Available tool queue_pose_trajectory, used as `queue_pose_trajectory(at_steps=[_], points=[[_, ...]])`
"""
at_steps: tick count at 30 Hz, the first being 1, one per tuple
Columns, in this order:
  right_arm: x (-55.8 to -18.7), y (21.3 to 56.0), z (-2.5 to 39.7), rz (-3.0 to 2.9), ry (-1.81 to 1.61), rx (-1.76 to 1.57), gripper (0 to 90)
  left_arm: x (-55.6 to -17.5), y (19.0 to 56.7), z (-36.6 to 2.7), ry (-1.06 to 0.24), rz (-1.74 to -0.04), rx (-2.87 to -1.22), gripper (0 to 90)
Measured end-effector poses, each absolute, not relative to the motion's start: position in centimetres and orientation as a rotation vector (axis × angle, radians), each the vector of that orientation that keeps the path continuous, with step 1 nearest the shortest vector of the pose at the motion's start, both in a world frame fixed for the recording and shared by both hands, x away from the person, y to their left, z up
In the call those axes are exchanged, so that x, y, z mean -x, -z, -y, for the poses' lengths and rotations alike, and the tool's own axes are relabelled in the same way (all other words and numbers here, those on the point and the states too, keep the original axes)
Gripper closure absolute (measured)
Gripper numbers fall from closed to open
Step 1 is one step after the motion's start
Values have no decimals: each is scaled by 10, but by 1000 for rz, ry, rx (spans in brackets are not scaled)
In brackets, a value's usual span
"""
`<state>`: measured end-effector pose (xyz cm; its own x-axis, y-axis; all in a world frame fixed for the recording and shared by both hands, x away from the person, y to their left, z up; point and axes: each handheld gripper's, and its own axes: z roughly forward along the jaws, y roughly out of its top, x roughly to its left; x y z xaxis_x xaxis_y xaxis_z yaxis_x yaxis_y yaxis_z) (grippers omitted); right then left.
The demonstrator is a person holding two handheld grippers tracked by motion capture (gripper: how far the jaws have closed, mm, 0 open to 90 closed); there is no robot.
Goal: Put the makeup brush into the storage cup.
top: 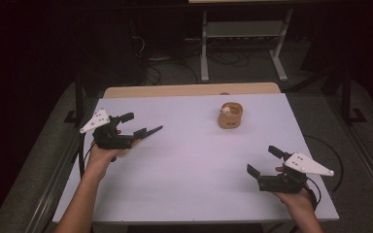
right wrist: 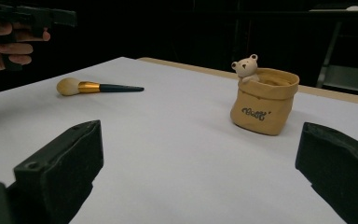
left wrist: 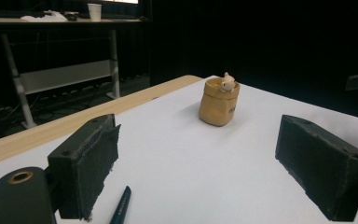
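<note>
Jaws: standing spread wide on both grippers, pinching nothing.

Reading the high view as a clock face, with 12 o'clock at the table's far edge. Hovering at about 9 o'clock: left gripper (top: 133,124), low over the white table (top: 194,165). Lying right beneath it: the makeup brush (top: 153,130), dark handle poking out past the jaws toward 2 to 3 o'clock, head tucked out of sight under the hand. Showing the whole brush (right wrist: 98,87) in the right gripper view: pale round head nearest the left hand, gold ferrule, then the handle trailing away from it.

Peeking in at 6 to 7 o'clock of the left gripper view: the handle's tip (left wrist: 120,211), flat on the table, just inside the left-hand jaw and running roughly along the line of sight. Judging from that: long axis already lined up between the jaws, so closing across the handle is looking feasible after dipping down and nudging slightly sideways to centre it.

Waiting at about 4 o'clock, well apart from the brush: right gripper (top: 263,161). Clearly the left one being nearer.

Sitting upright near 1 o'clock: tan bear holder (top: 230,115), open mouth up, lying toward 3 o'clock from the left jaws, almost in line with the handle's pointing end.
</note>
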<state>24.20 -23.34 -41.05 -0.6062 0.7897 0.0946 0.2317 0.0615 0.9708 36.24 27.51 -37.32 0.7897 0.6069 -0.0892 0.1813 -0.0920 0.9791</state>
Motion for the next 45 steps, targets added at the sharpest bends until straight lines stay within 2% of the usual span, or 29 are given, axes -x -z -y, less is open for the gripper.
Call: queue_pose_trajectory(at_steps=[30,45], points=[[-243,411,233,-1876,-1573,-1017,2,-397,365,-272,-412,-624,-1652,125],[-243,411,234,-1871,-1581,-1027,2,-416,374,-270,-404,-646,-1661,126]])
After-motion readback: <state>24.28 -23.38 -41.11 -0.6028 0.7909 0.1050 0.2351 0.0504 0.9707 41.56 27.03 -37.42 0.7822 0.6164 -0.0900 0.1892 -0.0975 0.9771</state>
